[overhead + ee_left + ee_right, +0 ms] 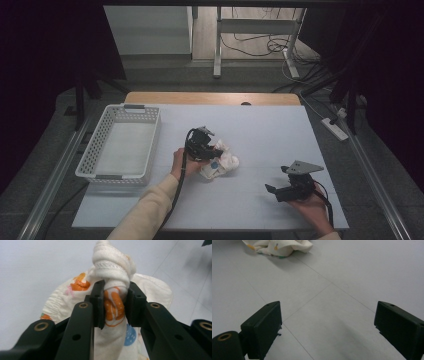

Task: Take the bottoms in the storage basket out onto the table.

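Near the middle of the high view, a small crumpled garment [222, 162] lies on the pale grey bench [260, 135]. It is cream-white cloth printed with little orange figures and a blue dotted patch, and it looks like a child's piece with a gathered elastic edge. From the left gripper view the cloth [113, 302] shows a thick, stitched hem rolled over at the top of the frame, with the orange print running down between the black jaws and the blue patch just below them.

On its left side in the high view, the left tool [202, 145] sits right on the garment, held by a hand coming out of a pale yellow sleeve [147, 207] from the lower left. Its jaws stand close together, clamped on a bunched fold of the cloth; the fold rises up past the pads while the rest of the garment spreads on the bench behind and beneath.

Toward the lower right of the high view, the right tool [275, 192] rests low over the bench, well apart from the garment, with a grey three-cornered plate on top. Its jaws stand wide apart with only bare bench surface between them, and in the right gripper view the garment [278, 246] lies far off at the upper left.

At the left of the high view, a white perforated plastic basket [95, 150] stands on the bench, apart from the garment.
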